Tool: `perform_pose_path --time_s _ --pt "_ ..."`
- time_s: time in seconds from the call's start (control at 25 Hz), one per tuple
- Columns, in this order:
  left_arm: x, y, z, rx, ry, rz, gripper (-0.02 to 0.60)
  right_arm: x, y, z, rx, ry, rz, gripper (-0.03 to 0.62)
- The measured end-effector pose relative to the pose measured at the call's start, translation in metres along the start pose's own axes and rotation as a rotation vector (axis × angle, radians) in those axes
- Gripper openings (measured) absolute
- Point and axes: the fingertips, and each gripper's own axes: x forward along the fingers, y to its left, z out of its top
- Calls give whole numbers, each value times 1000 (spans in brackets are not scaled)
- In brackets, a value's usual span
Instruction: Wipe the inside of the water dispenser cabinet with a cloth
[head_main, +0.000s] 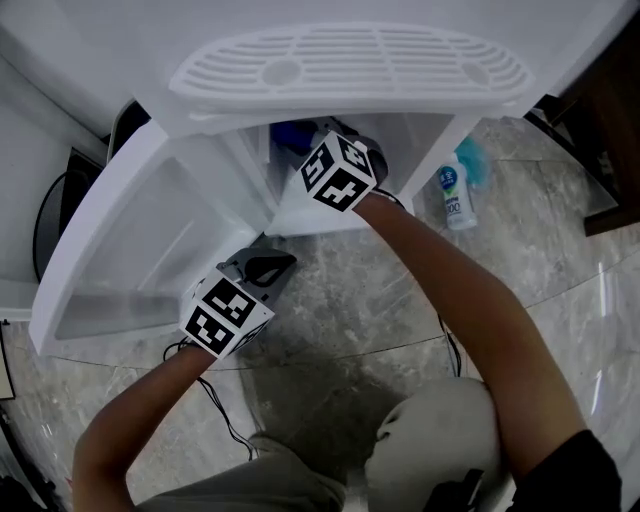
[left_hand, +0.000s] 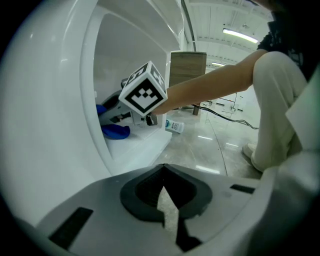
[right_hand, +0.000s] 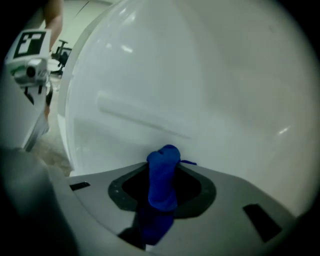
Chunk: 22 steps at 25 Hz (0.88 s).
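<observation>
The white water dispenser cabinet (head_main: 330, 205) stands open, its door (head_main: 120, 250) swung out to the left. My right gripper (right_hand: 162, 186) reaches inside the cabinet and is shut on a bunched blue cloth (right_hand: 163, 180), which faces the white inner wall (right_hand: 200, 90). In the head view the blue cloth (head_main: 290, 135) shows just behind the right gripper (head_main: 340, 150). From the left gripper view the cloth (left_hand: 114, 131) hangs down to the cabinet floor. My left gripper (head_main: 268, 270) is shut and empty, held low by the door's edge, outside the cabinet.
A small white and blue bottle (head_main: 455, 195) lies on the grey stone floor (head_main: 560, 260) to the right of the dispenser. Black cables (head_main: 225, 415) run over the floor near the person's knees. The slotted drip tray (head_main: 350, 65) juts out above the cabinet opening.
</observation>
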Motion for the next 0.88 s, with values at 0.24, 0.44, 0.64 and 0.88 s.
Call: perform_pose_path --time_s 0.24,0.44,0.64,0.88 --pt "8 -11 10 28 0 -30 8 -53 -48 67 170 -336 -212 101" --pt "8 -15 13 44 0 -40 8 -103 -56 130 200 -632 -313 101" --pt "2 -12 9 19 3 -33 8 -118 -57 149 263 -725 -350 100" --pt "2 -12 4 7 4 -39 8 -112 -65 146 259 -719 -375 100"
